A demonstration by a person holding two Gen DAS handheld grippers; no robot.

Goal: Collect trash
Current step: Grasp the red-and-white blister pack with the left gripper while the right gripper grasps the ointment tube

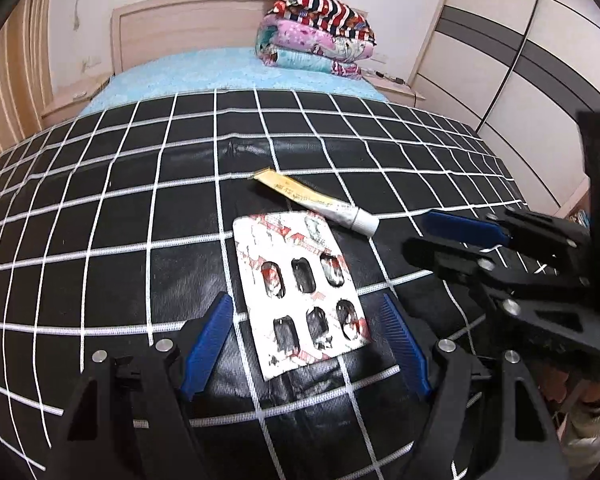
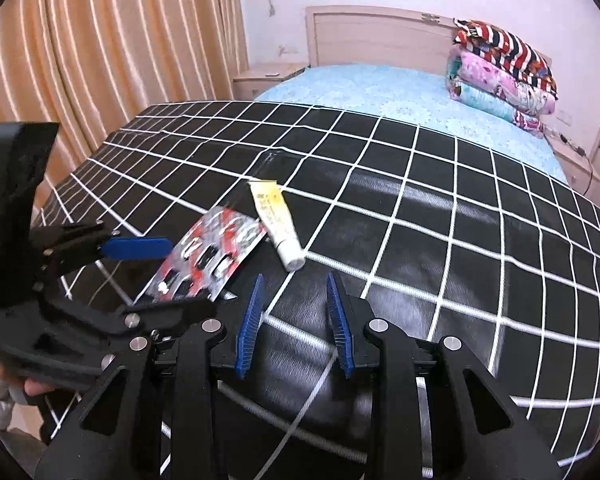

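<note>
Bedroom bed, black white-gridded mat: emptied silver blister pack and squeezed white ointment tube uncollected mid-mat; left gripper spread wide, right gripper part-open, neither holding anything.

Left wrist camera sits right behind its own fingers, looking forward and steeply down at the black mat, very close. The blister pack lies between its fingers, the tube just past the tips, the headboard far ahead. Right wrist camera rides behind its fingers too, tilted down less, also near the mat; the tube lies just beyond its tips, the pack off the left finger. Both views share mat, pack, tube, bed and folded blankets, and each catches the other gripper at its edge.
</note>
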